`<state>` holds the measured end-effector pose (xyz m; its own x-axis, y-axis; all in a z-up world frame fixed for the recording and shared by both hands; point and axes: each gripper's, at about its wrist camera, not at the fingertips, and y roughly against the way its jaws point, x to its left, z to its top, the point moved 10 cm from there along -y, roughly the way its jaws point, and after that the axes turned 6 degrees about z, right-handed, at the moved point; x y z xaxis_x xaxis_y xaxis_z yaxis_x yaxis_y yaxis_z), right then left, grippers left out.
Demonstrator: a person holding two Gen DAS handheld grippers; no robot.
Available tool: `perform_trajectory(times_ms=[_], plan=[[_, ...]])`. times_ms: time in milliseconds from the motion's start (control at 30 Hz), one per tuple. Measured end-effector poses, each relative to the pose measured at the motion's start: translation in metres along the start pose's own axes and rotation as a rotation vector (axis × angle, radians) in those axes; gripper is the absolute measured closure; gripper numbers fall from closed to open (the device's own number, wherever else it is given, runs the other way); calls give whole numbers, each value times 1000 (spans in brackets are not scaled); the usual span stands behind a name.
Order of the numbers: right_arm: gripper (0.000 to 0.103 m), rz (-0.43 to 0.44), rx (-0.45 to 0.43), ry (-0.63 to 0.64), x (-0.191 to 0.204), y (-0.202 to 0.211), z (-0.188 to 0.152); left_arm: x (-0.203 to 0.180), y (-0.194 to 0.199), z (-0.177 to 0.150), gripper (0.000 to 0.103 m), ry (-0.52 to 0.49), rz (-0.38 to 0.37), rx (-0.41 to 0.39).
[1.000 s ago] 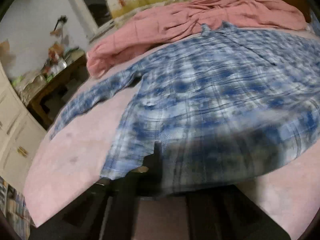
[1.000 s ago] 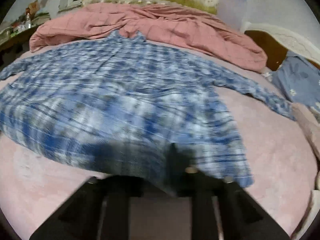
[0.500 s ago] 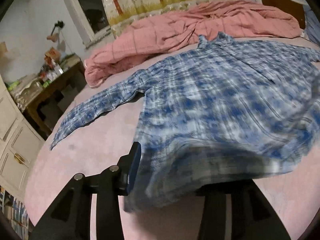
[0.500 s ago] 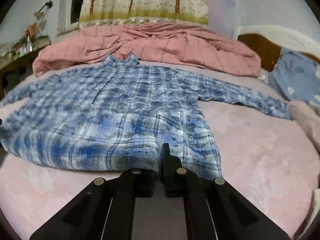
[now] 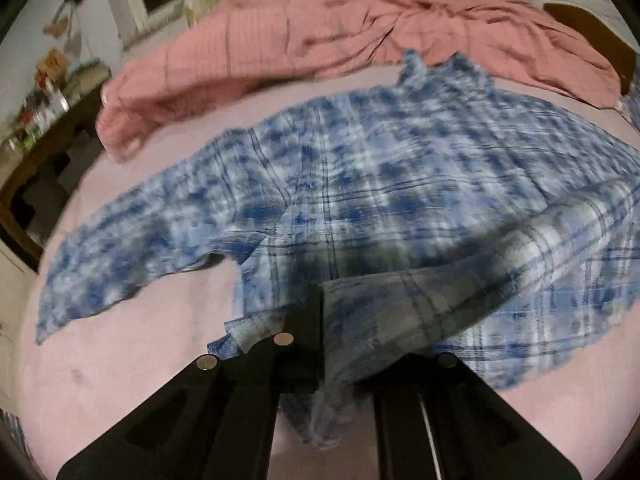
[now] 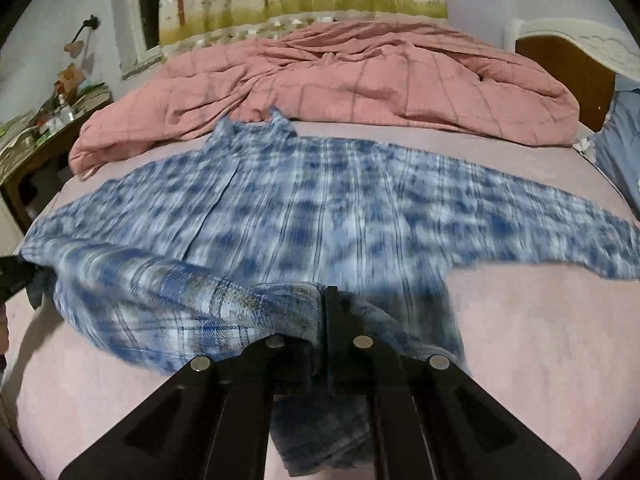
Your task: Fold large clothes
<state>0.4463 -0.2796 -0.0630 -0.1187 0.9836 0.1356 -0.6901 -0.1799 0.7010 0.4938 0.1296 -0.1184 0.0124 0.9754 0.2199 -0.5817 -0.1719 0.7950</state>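
A blue plaid shirt (image 5: 400, 168) lies spread on the pink bed sheet (image 5: 132, 360), collar toward the far side and sleeves out to both sides. My left gripper (image 5: 322, 300) has its jaws closing on the shirt's bottom hem, with cloth between them and lifted off the sheet. In the right wrist view the shirt (image 6: 320, 200) is blurred. My right gripper (image 6: 324, 300) is shut on the hem's other corner and holds it raised. The raised hem sags in a fold between the two grippers and lies over the lower body of the shirt.
A crumpled pink quilt (image 6: 340, 76) lies across the far side of the bed. A cluttered wooden desk (image 6: 36, 136) stands off the left edge. A headboard (image 6: 560, 64) and a blue pillow (image 6: 620, 140) are at the right. Bare sheet lies in front of both grippers.
Both grippers have moved toward the collar with the hem lifted, and the bottom of the shirt now folds over its body. The left jaws stood apart half a second ago and have closed on the cloth.
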Motion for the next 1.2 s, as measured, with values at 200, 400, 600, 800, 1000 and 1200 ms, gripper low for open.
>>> perform_trajectory(times_ms=[200,400,600,800,1000,1200], plan=[[96,0,70,34,-7,-47,18,8,-33,2,79,59,-24,34],[24,-53,27,1,-43,-36,30,25,-28,3,43,86,5,-8],[22,36,-11,-6,-48,-11,33,58,-11,2,26,157,42,-47],[18,116,88,-21,-36,-8,19,55,-10,-8,26,142,-22,-25],[18,49,25,134,-24,30,-13,44,-4,-6,26,109,-50,-44],[18,-129,-26,323,-16,28,-12,41,3,1,19,132,-88,-77]])
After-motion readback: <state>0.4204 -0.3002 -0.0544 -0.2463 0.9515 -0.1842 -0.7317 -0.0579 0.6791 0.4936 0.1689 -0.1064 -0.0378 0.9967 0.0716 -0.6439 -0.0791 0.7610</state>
